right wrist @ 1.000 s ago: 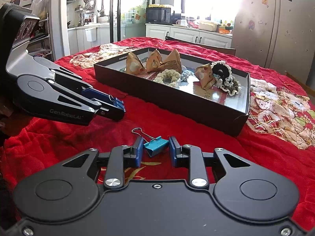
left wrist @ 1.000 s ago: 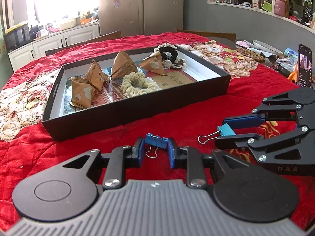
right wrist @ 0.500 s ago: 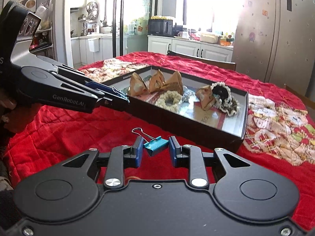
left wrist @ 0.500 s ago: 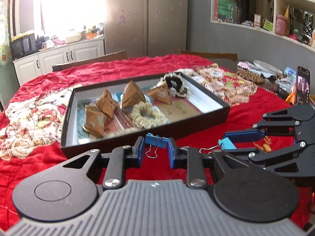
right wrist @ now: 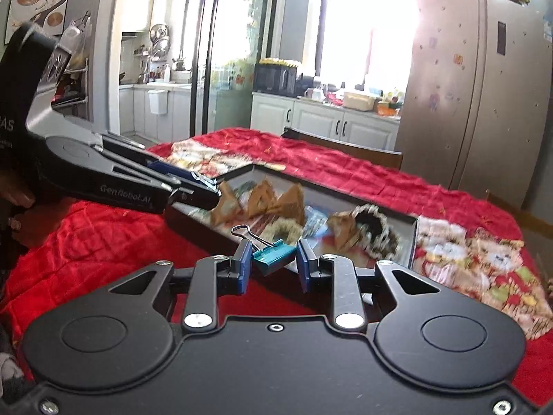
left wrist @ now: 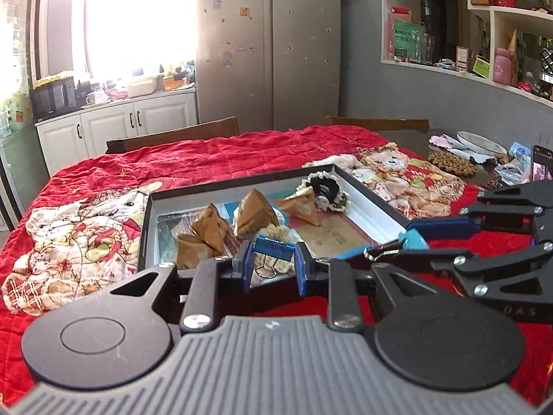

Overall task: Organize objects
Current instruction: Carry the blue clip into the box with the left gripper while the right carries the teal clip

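My left gripper (left wrist: 273,263) is shut on a dark blue binder clip (left wrist: 274,247), held above the near edge of a black shallow box (left wrist: 376,207) on the red quilt. My right gripper (right wrist: 273,263) is shut on a teal binder clip (right wrist: 273,257) with its wire handle pointing up and left; it also shows in the left wrist view (left wrist: 413,240) over the box's near right corner. The box holds brown paper pyramids (left wrist: 254,212), a cream scrunchie (left wrist: 273,233) and a black-and-white scrunchie (left wrist: 326,190).
The red quilt (left wrist: 207,162) with teddy-bear patches covers the table. A phone (left wrist: 541,166), a plate and small clutter lie at the far right. Wooden chair backs stand behind the table. Cabinets and a fridge are beyond.
Both grippers have risen and moved forward toward the box, each still holding its binder clip. The box now lies directly under the fingertips.
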{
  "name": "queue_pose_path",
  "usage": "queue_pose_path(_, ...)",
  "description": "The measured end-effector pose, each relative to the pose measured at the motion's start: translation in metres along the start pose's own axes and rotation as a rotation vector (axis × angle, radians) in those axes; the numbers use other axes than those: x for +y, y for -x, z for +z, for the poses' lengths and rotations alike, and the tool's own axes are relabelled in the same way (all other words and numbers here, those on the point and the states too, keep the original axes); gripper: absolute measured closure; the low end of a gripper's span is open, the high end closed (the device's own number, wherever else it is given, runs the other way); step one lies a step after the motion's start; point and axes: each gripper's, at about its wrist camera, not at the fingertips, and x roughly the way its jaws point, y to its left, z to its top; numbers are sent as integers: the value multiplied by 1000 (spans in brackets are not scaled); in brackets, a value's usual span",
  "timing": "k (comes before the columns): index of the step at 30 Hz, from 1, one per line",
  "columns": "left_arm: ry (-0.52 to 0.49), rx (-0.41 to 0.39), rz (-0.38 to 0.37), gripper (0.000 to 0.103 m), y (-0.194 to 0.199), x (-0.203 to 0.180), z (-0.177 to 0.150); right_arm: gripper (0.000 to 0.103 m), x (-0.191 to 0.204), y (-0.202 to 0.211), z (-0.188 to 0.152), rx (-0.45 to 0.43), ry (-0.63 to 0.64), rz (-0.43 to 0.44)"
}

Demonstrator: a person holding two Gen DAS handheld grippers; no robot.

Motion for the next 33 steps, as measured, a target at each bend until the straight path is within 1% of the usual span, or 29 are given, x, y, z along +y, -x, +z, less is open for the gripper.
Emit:
queue_pose_path(11,0,-13,50,75,-15,11,20,77,-19,-18,27,-20,-26,-53)
queue_pose_path(17,7,3,57,75,-34,15,28,77,-23,-45,37,6,-27,-67)
queue_pose_path(24,41,37,66,75,-58,22,26,77,-31,-75,37,28,-65,-77)
queue_pose_path(33,56,51,86,74,-77,27,21,77,-42,-101,31,55,-102,-100)
